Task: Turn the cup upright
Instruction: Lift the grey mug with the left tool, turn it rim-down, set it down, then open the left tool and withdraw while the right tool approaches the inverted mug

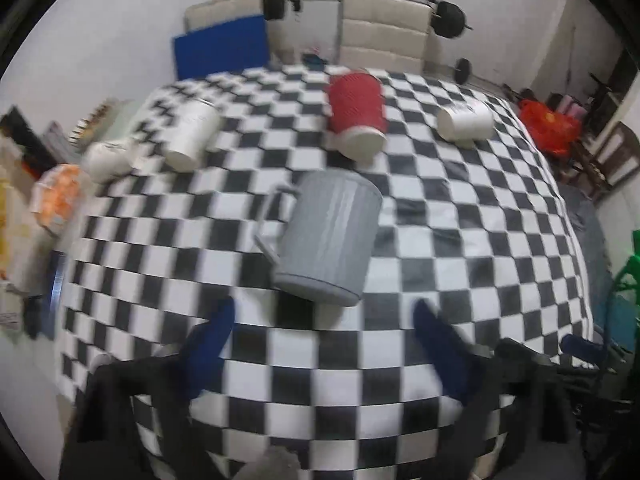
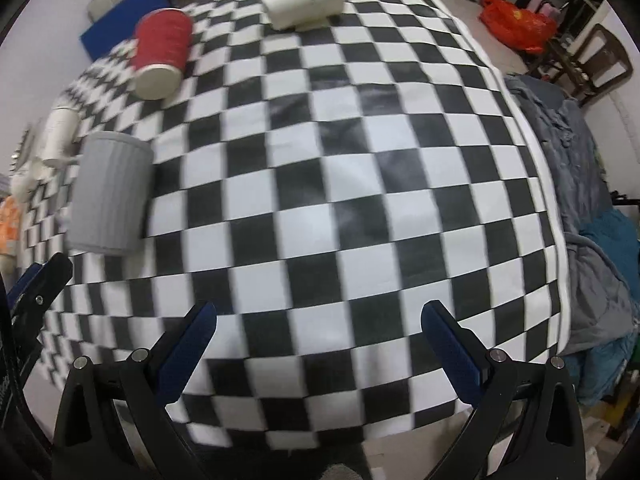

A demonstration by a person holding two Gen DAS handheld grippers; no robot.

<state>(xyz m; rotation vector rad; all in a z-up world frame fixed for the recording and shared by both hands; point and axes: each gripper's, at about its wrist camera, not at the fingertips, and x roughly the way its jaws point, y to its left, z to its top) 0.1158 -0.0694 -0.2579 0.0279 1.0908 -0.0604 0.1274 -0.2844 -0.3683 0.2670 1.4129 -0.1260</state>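
Note:
A grey ribbed mug [image 1: 330, 236] with a handle on its left lies on its side on the checkered tablecloth [image 1: 460, 216]. It also shows at the left of the right wrist view [image 2: 108, 196]. My left gripper [image 1: 324, 312] is open and empty, its blue fingers [image 1: 212, 332] just short of the mug. My right gripper [image 2: 320, 316] is open and empty over bare cloth [image 2: 360, 184], with the mug far to its left. A red cup [image 1: 358, 110] [image 2: 160, 54] lies on its side farther back.
Two white cups [image 1: 192, 134] [image 1: 466, 120] lie on their sides; one shows in the right wrist view [image 2: 304, 0]. A small white item [image 1: 106, 158] and orange packet [image 1: 60, 196] sit at the left edge. A grey blanket [image 2: 580, 184] lies right of the table. Chairs [image 1: 384, 36] stand behind.

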